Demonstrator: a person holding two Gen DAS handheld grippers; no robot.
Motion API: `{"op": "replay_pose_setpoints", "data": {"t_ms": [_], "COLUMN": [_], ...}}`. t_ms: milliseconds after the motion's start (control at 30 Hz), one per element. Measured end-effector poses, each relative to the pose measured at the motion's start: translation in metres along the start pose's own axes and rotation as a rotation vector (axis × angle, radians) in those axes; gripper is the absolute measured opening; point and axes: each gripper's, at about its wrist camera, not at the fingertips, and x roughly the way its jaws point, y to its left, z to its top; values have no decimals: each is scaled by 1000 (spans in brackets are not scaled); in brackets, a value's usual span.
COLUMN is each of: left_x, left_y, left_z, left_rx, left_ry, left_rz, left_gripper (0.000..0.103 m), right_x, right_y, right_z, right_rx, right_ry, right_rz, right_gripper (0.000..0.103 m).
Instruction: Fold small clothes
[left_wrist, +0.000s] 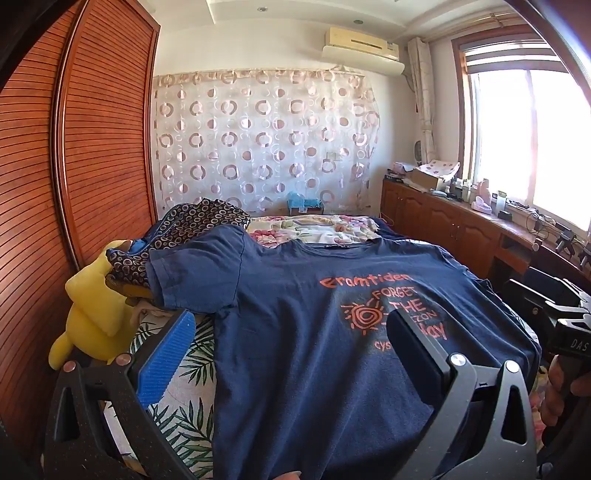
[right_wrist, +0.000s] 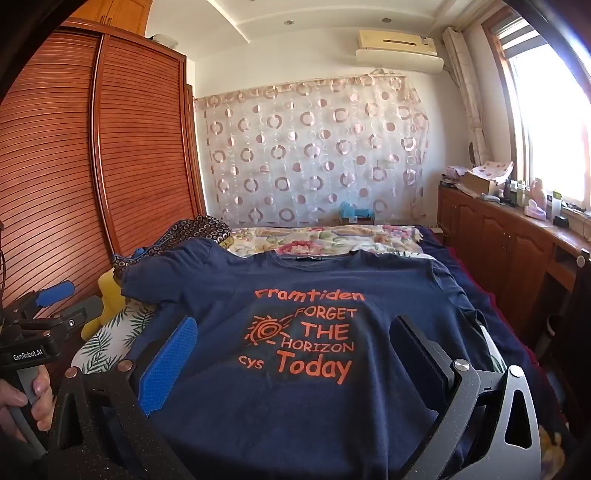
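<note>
A navy T-shirt (left_wrist: 295, 295) with orange lettering lies spread flat, front up, on the bed, collar toward the far wall; it fills the middle of the right wrist view (right_wrist: 314, 398) too. My left gripper (left_wrist: 291, 339) hovers open over the shirt's left side, its blue pad (left_wrist: 166, 358) beyond the shirt's edge over the leaf-print sheet. My right gripper (right_wrist: 295, 350) hangs open above the print, nothing between its fingers. Each view shows the other gripper at its edge: the right one (left_wrist: 557, 317), the left one (right_wrist: 44, 314), held by a hand (right_wrist: 33, 398).
A yellow plush toy (left_wrist: 92, 314) and a dark ring-patterned garment (left_wrist: 184, 229) lie at the bed's left edge by the slatted wardrobe (left_wrist: 92, 147). A floral quilt (left_wrist: 314, 225) lies at the bed's head. Wooden cabinets (left_wrist: 461, 229) run along the right under the window.
</note>
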Motion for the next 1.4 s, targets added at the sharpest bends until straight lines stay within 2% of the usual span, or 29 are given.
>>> {"op": "replay_pose_setpoints", "data": {"t_ms": [1400], "left_x": [0], "left_y": [-2], "left_z": [3], "left_rx": [-1], "left_ry": [-10], "left_rz": [-3], "left_gripper": [103], "right_x": [-2], "right_y": [2], "right_z": [0], "right_rx": [2], "right_ry": [-2], "right_rz": [3], "right_gripper": [103]}}
